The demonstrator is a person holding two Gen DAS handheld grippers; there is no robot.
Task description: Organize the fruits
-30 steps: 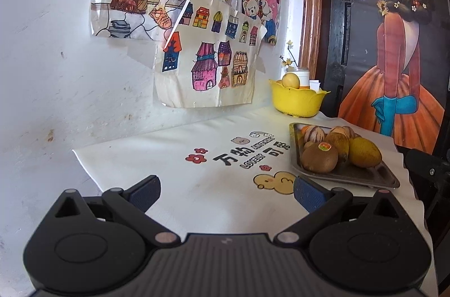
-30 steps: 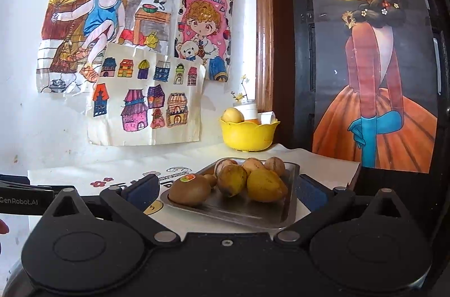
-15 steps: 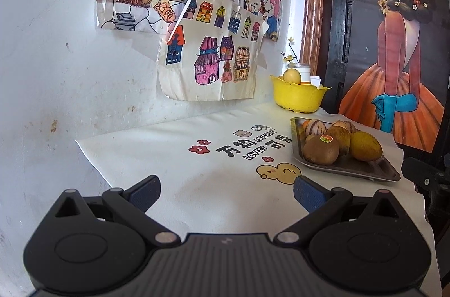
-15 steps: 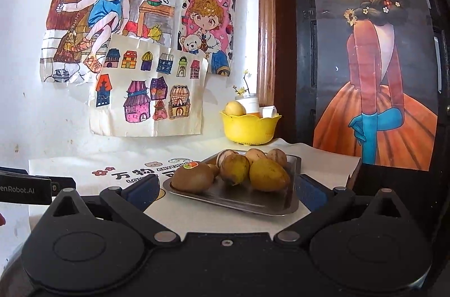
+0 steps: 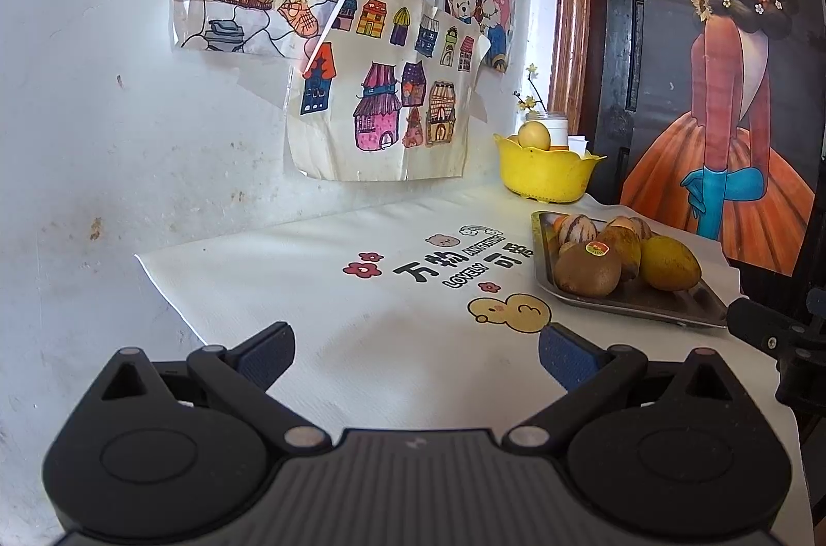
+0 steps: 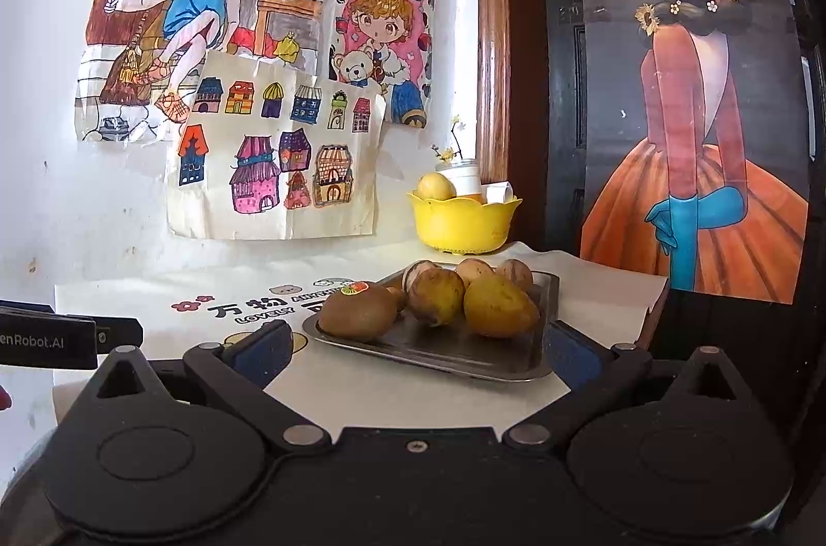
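Right claw [image 6: 415,352]: released, empty, nearer; kiwi [image 6: 357,311] on tray [image 6: 454,357] dead ahead, long axis probably crosswise. Left claw [image 5: 415,352]: released, tray off right.

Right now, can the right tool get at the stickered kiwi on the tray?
Probably yes: the right tool is open, aimed at the tray, and the kiwi sits at the near edge, nothing in front of it.
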